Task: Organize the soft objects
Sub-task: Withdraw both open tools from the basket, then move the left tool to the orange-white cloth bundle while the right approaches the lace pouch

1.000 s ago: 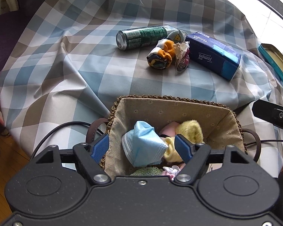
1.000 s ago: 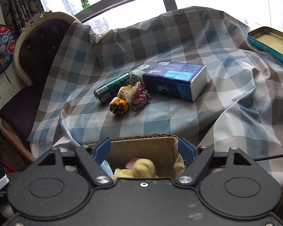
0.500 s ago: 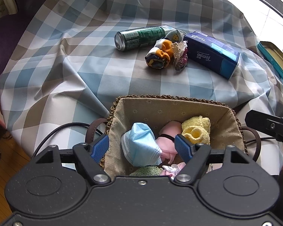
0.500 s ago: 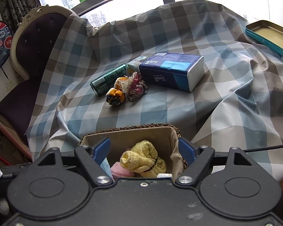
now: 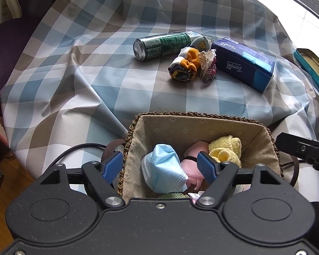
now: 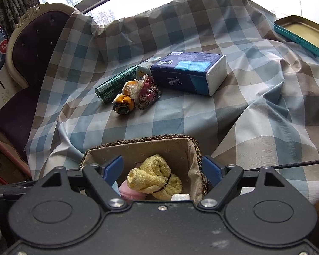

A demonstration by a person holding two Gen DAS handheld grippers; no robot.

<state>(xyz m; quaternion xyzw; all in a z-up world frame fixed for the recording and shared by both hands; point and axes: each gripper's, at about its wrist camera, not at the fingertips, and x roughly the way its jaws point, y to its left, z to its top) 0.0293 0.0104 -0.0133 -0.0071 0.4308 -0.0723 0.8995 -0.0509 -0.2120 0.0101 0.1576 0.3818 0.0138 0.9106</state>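
Both the left gripper (image 5: 160,165) and right gripper (image 6: 162,169) tilt down over the lined wicker basket (image 5: 202,125), jaws apart and empty, the right's just widening, above the yellow towel roll (image 6: 155,176), blue face mask (image 5: 162,175) and pink cloth (image 5: 191,166) inside.

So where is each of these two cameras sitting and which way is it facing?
Left wrist: on the left gripper, looking down past its open blue pads into the basket and over the checked cloth; part of the other gripper shows at right.
Right wrist: on the right gripper, jaws just widened and empty, over the basket's right end, facing the window.
Shared: basket, yellow towel, green can, tissue pack.
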